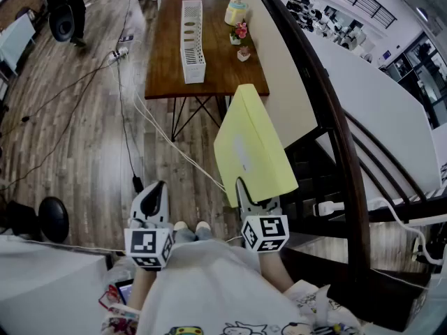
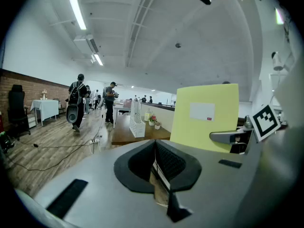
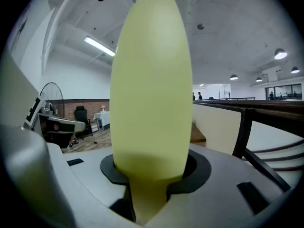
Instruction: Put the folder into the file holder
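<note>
Over wood flooring [image 1: 84,138], right hand-held gripper [image 3: 149,177] clamps pale-yellow folder [image 1: 251,145]; left hand-held gripper [image 2: 155,156] closed.

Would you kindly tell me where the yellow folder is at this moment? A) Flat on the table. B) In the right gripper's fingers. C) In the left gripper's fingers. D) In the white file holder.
B: the yellow folder stands clamped in the right gripper, short of the table with the white file holder.

The file holder [image 1: 193,40] stands on the table [image 1: 167,65] (left of the flowers [image 1: 241,32]), well beyond the folder [image 1: 251,145].
</note>
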### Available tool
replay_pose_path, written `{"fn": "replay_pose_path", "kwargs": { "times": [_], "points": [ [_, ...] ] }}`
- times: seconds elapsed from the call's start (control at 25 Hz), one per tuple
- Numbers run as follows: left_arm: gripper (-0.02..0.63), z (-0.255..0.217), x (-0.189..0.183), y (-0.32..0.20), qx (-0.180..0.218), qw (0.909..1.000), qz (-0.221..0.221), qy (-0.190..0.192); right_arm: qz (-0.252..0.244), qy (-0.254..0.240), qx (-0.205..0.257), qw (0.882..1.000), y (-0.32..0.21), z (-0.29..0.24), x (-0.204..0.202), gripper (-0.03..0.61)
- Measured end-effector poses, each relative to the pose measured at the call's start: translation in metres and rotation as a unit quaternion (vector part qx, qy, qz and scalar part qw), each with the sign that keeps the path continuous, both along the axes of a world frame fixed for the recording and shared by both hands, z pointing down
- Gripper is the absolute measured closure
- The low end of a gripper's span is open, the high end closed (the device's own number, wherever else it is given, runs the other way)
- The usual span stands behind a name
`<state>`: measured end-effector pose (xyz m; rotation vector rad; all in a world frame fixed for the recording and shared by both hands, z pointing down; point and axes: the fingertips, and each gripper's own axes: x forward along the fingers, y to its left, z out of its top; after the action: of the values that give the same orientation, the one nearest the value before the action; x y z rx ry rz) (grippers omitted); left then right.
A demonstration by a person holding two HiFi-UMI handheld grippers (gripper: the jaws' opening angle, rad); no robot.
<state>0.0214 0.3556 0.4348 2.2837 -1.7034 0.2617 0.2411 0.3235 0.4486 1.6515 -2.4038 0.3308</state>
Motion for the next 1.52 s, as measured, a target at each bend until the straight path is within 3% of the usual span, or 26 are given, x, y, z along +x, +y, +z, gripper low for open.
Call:
{"fn": "replay_pose_path", "kwargs": {
  "times": [0.44,0.84,1.52],
  "points": [
    [0.609,-0.003,0.018,0.001,0.008,0.9995,-0.026,-0.017,-0.019,-0.016,0.011,1.000,-0.007,-0.006,0.024,0.413],
    [0.609,-0.003,0.011,-0.026,0.005,0.9992,-0.033,-0.022,-0.024,-0.029,0.002,0.999,-0.039,-0.004,0.017,0.413],
    [0.609,-0.010,-0.085,-0.186,0.015,0.9995,-0.022,-0.015,-0.016,-0.020,0.004,1.000,-0.192,-0.010,-0.079,0.413]
  ]
}}
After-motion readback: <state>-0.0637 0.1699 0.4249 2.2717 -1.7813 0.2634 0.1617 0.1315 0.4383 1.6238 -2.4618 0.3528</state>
